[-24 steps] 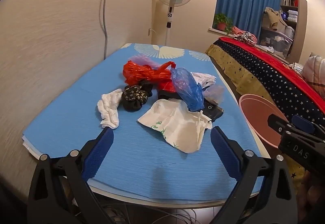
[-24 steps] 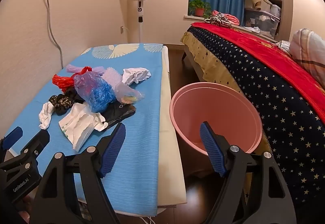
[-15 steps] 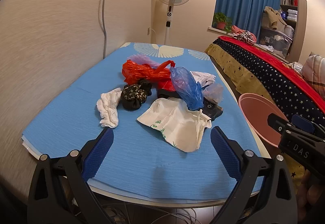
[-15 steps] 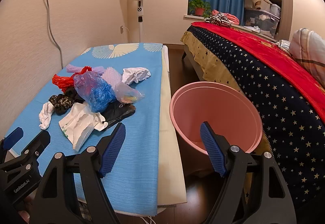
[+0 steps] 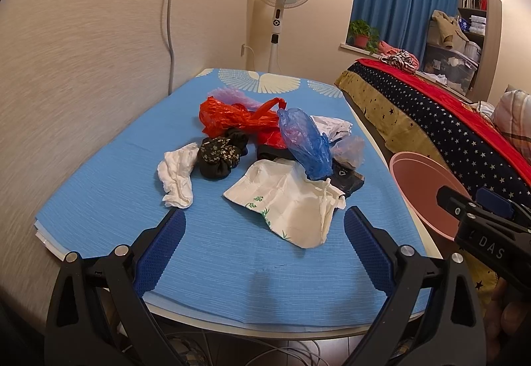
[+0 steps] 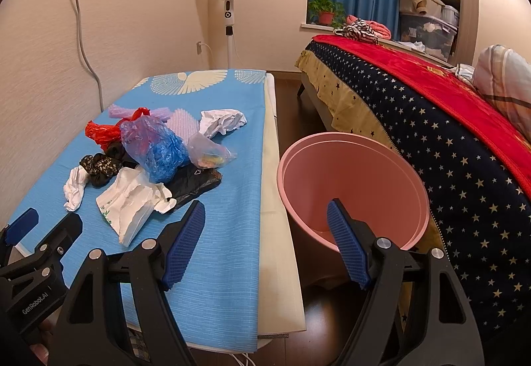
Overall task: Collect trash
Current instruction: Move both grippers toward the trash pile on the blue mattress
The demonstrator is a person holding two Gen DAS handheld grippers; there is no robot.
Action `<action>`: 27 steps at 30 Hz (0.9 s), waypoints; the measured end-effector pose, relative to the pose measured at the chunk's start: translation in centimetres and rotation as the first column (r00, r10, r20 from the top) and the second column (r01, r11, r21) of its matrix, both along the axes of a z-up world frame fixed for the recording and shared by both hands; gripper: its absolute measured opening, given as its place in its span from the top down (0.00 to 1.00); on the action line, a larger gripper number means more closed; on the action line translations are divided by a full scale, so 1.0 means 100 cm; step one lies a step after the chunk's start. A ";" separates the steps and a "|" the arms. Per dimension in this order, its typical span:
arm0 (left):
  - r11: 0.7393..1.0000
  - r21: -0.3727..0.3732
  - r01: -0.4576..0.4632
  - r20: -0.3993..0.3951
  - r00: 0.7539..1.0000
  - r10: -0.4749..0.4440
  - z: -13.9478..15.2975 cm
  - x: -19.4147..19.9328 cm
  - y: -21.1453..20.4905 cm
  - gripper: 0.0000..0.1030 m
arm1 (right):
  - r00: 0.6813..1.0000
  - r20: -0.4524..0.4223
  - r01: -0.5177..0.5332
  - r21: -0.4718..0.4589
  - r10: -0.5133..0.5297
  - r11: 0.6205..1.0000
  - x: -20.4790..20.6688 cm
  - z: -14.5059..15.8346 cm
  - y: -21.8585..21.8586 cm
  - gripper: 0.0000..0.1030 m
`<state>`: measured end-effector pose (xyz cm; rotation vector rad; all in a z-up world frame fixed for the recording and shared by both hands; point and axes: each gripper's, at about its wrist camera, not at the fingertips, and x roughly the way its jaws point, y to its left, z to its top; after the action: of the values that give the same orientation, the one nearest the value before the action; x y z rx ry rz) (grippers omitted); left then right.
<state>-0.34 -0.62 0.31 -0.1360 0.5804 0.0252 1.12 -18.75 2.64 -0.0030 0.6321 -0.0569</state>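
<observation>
1. Left gripper (image 5: 264, 241): jaws spread wide, holding nothing, above the near edge of the blue surface (image 5: 232, 266).
2. Right gripper (image 6: 265, 243): jaws wide apart, holding nothing, over the gap between the surface and the pink bin (image 6: 351, 186).
3. Pink bin: on the floor beside the bed (image 6: 431, 120); no contents visible.
4. Trash pile, mid-surface: white printed bag (image 5: 288, 203) nearest, white crumpled cloth (image 5: 177, 175), black patterned bundle (image 5: 217, 158), blue plastic bag (image 5: 307, 142), red plastic bag (image 5: 239, 117).

My left gripper (image 5: 264, 235) hangs wide apart over the bench (image 5: 99, 186). Ahead lies a white bag (image 5: 285, 200). A pink bin (image 5: 428, 190) stands right.
</observation>
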 end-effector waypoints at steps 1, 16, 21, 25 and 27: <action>1.000 -0.001 0.000 -0.001 1.000 0.000 0.000 0.000 0.000 0.10 | 1.000 0.001 0.000 0.000 0.000 1.000 0.000 0.000 0.000 0.27; 0.999 0.015 -0.036 0.005 0.999 0.036 0.002 0.002 0.012 0.51 | 0.993 0.111 -0.047 0.106 0.035 0.993 -0.003 0.013 0.001 0.63; 0.996 0.042 -0.085 0.016 0.996 0.084 0.002 0.005 0.019 0.68 | 0.990 0.093 -0.113 0.134 0.101 0.984 0.005 0.011 0.017 0.63; 0.993 0.039 -0.109 0.000 0.994 0.109 -0.002 0.012 0.026 0.70 | 0.990 0.022 -0.140 0.196 0.138 0.971 0.013 -0.002 0.029 0.63; 0.991 0.044 -0.126 -0.009 0.992 0.127 -0.005 0.017 0.030 0.71 | 0.987 0.012 -0.161 0.205 0.162 0.965 0.019 -0.008 0.037 0.63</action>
<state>1.35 2.38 -0.22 -0.1310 0.5822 0.1617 3.00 -15.02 1.83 0.1449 0.6387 0.1670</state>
